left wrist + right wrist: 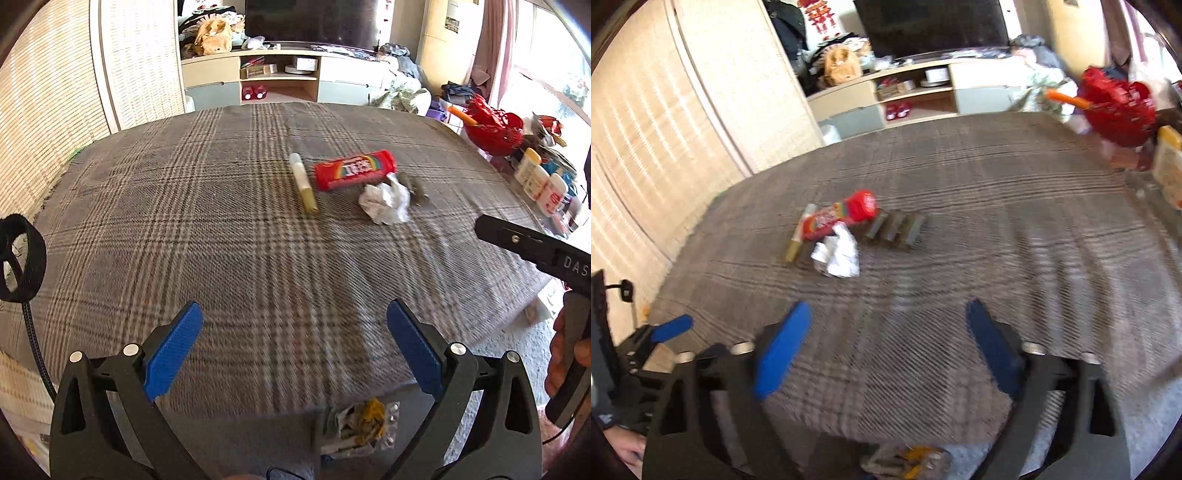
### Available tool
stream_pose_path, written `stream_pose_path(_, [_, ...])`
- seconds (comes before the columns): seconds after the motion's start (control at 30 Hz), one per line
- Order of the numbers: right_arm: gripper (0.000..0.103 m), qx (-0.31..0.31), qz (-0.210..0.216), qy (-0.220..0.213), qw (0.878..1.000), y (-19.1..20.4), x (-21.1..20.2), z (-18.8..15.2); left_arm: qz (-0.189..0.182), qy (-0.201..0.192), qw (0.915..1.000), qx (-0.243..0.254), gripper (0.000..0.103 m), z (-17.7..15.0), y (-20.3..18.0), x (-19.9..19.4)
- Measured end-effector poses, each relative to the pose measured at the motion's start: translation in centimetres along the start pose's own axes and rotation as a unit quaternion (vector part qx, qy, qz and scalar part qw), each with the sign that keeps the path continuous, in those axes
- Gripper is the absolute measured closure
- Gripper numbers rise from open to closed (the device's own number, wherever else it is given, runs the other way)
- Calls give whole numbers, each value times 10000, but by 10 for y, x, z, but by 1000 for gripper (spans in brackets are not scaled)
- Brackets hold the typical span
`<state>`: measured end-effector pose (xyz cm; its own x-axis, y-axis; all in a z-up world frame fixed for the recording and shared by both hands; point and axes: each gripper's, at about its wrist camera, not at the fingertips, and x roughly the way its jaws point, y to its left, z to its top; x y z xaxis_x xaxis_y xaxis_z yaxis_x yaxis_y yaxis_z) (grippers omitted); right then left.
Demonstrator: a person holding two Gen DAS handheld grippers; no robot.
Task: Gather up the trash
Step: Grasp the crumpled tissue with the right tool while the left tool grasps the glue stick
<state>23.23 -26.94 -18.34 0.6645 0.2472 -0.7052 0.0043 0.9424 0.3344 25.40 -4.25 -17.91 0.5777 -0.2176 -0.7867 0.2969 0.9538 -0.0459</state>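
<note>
On the plaid cloth [184, 221] lie a red candy tube [355, 170], a clear and yellow pen-like tube [303, 182], a crumpled white paper [386, 203] and a dark grey-green ridged piece [415, 188]. In the right wrist view they show again: the tube [844, 216], the pen [799, 232], the paper [838, 254], the ridged piece [895, 229]. My left gripper [295, 347] is open and empty, well short of them. My right gripper [886, 343] is open and empty too; its body [535, 254] shows at the left view's right edge.
A pile of wrappers and blister packs [356, 424] lies on the floor below the cloth's near edge. A red basket [495, 125] and bottles [539, 181] stand at the right. A TV cabinet [280, 77] is behind, blinds [48, 110] at the left.
</note>
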Motion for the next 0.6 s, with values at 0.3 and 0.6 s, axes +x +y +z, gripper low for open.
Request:
stream_pose_path(0.3, [40,-283,176,329,9989,28,65,26,-37,126,9999,53,8,20,13,33])
stream_pose_path(0.6, [79,-289,261,425,9983,23,91,34,-133,102,9998,117,8,41,9,58])
